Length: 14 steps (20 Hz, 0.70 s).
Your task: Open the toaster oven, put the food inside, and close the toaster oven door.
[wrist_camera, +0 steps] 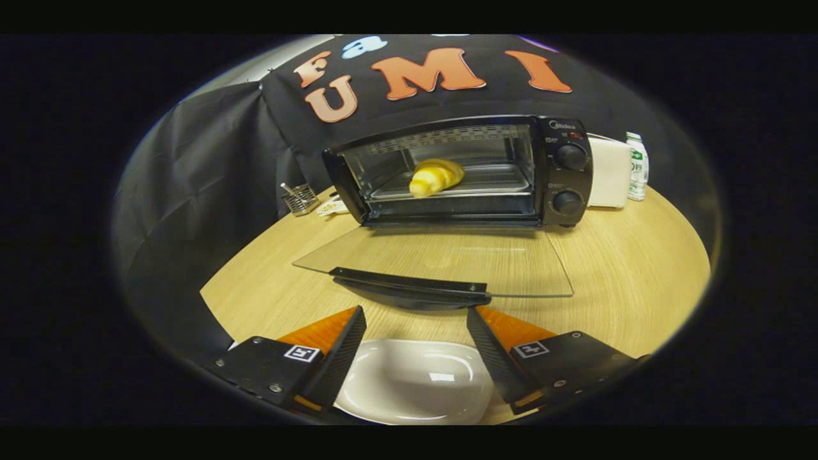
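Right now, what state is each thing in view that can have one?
Toaster oven: open, interior visible.
Glass door: swung fully down, lying flat ahead of the gripper.
Door handle: free, just ahead of the fingers.
Croissant: inside, on the oven tray.
White plate: empty, between the fingers.
Gripper: open, holding nothing.

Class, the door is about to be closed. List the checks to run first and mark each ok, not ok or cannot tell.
1. Croissant inside the oven, on its tray: ok.
2. Door fully down, handle just ahead of the fingers: ok.
3. Gripper open, holding nothing: ok.
4. Plate below the fingers empty: ok.
5. Nothing lying on the door glass: ok.
6. Croissant clear of the closing door: cannot tell.
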Tool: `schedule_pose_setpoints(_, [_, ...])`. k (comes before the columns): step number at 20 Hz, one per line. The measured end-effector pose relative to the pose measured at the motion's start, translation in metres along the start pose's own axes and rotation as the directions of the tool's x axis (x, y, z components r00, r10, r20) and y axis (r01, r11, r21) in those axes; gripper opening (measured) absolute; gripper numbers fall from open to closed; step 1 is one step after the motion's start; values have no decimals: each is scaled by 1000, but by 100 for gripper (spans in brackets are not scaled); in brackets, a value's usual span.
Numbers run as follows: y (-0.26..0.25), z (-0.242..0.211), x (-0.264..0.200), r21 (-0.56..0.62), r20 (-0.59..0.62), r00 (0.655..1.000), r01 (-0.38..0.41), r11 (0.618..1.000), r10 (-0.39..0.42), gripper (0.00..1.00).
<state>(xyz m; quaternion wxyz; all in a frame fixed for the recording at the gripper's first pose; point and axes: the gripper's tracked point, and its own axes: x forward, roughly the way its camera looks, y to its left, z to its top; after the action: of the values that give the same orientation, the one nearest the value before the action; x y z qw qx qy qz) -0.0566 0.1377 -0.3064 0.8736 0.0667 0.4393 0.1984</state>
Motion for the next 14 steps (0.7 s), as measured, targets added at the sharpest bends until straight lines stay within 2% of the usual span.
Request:
schedule_pose_setpoints(1, [6,3,2,-7,6,1000,-11,1000,11,94])
schedule_pose_setpoints(4, [39,16,-1,-7,37,993,-111,994,111,93])
schedule_pose_setpoints(7, [33,39,5,-67,88,995,-49,997,55,94])
schedule_pose_setpoints(14, [14,104,18,-28,212,976,62,998,-55,93])
